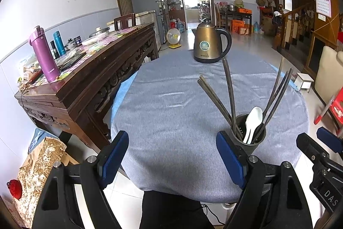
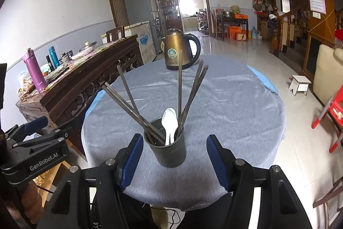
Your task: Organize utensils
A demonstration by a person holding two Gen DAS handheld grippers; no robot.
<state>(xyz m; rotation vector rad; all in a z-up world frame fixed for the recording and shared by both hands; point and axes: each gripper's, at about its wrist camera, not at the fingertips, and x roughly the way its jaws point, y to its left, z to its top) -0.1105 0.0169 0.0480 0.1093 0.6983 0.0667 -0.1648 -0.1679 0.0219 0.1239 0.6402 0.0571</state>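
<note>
Right gripper [image 2: 174, 160] stands w/ jaws apart, nothing between the pads, lined up on the dark utensil cup [image 2: 168, 149], which sits just ahead of the blue pads and between their lines, not touched. Left gripper [image 1: 172, 157] hangs wide and empty over bare grey tablecloth [image 1: 171, 104], w/ the cup just past its right pad in that view.

Cup stands upright near the front edge of the round table. Inside: a white spoon [image 2: 169, 123], bowl end up, and several long dark chopsticks [image 2: 193, 91] fanned out, some leaning left, some right, one about upright. No loose utensils show on the cloth, so the sorting looks mostly done (judgement only).

Handling, as a guess:
- cup looks rigid, prob. metal or hard plastic, smooth wall, so could slip in the pads; best taken around the mid wall, below the rim, squeezed square
- it is top-heavy w/ long sticks leaning out, so tipping is a risk if bumped at the rim
- chopsticks look thin, stiff, light, slick; grab near the upper third, one or a pair at a time
- spoon looks like light plastic or ceramic; if ceramic, chip risk, so pinch the bowl's neck gently

A bronze kettle [image 2: 179, 50] sits well apart at the table's far side
</note>
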